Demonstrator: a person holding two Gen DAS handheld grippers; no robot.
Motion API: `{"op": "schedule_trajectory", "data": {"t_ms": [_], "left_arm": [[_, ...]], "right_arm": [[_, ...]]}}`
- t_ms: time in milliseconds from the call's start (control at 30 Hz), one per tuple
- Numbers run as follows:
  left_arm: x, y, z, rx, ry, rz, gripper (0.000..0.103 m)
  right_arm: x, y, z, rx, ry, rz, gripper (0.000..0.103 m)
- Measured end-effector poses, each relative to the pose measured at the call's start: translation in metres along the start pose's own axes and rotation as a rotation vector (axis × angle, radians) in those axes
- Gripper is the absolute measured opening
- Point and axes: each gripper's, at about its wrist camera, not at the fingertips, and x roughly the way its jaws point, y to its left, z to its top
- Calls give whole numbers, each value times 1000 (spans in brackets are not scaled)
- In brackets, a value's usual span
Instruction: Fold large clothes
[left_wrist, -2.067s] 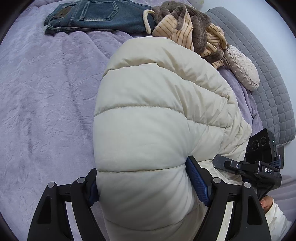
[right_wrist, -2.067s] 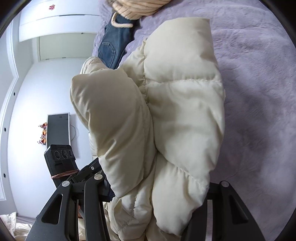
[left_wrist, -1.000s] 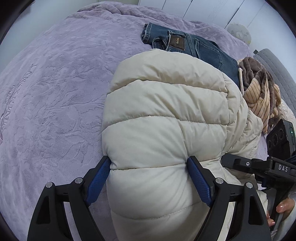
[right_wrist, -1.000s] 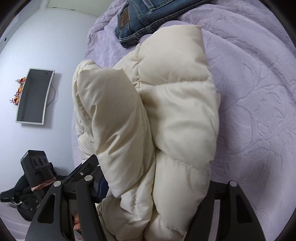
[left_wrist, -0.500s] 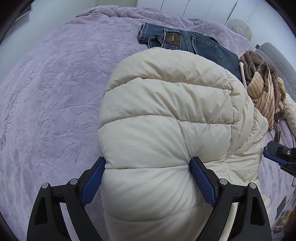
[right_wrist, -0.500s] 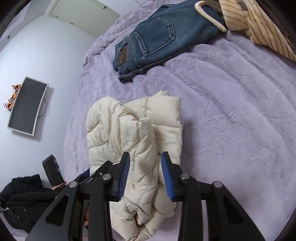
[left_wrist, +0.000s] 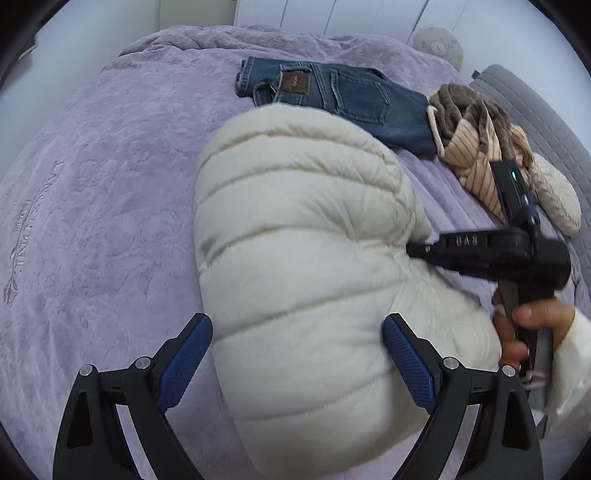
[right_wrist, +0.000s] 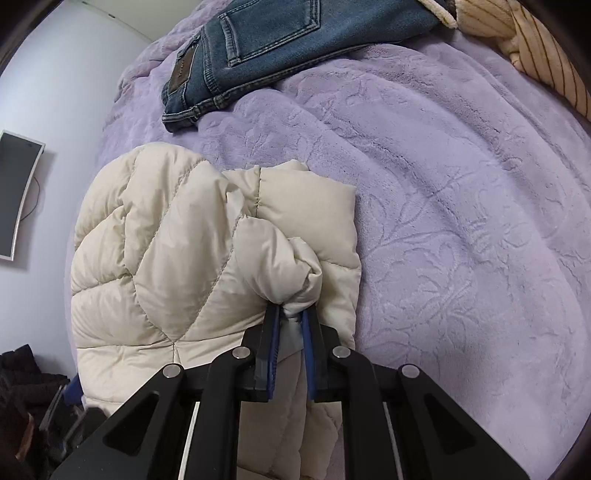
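Observation:
A cream puffer jacket (left_wrist: 295, 240) lies bundled on the purple bed cover (left_wrist: 92, 203). My left gripper (left_wrist: 295, 321) is open and straddles the jacket's near bulge; the left blue pad (left_wrist: 184, 354) stands just clear of the fabric. In the right wrist view the jacket (right_wrist: 166, 258) lies at the left, and my right gripper (right_wrist: 290, 310) is closing, its pads pinching a small fold at the jacket's edge. The left wrist view shows the right gripper (left_wrist: 413, 251) reaching into the jacket's right side, held by a person's hand (left_wrist: 535, 317).
Folded blue jeans (left_wrist: 351, 96) lie beyond the jacket, with a brown and striped garment (left_wrist: 476, 147) and a cream knitted item (left_wrist: 554, 199) to their right. A grey padded headboard (left_wrist: 535, 118) borders that side. A screen (right_wrist: 14, 192) hangs on the wall and dark clothes (right_wrist: 22, 387) lie beside the bed.
My right gripper let go of the thick bundle, drew back and closed on a small fold at the jacket's edge. My left gripper widened and its pads eased off the jacket.

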Motion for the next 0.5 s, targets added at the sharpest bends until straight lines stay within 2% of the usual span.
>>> {"op": "schedule_trajectory", "data": {"t_ms": [133,233,400,500], "left_arm": [[17,-6,-25,15,44,35,94],[19,-5,-27,8,49,41,94],[20,2,-26,-22,57,25,94],[22,2,-25,-20,61,29,94]], "right_arm": [[11,-8,-2,32,16,-11,18],[-12,-9,-12,53,-1,4,18],[-74,-8,-61,27,-64,97,18],[-81,3,-94,-28,-39,112,18]]}}
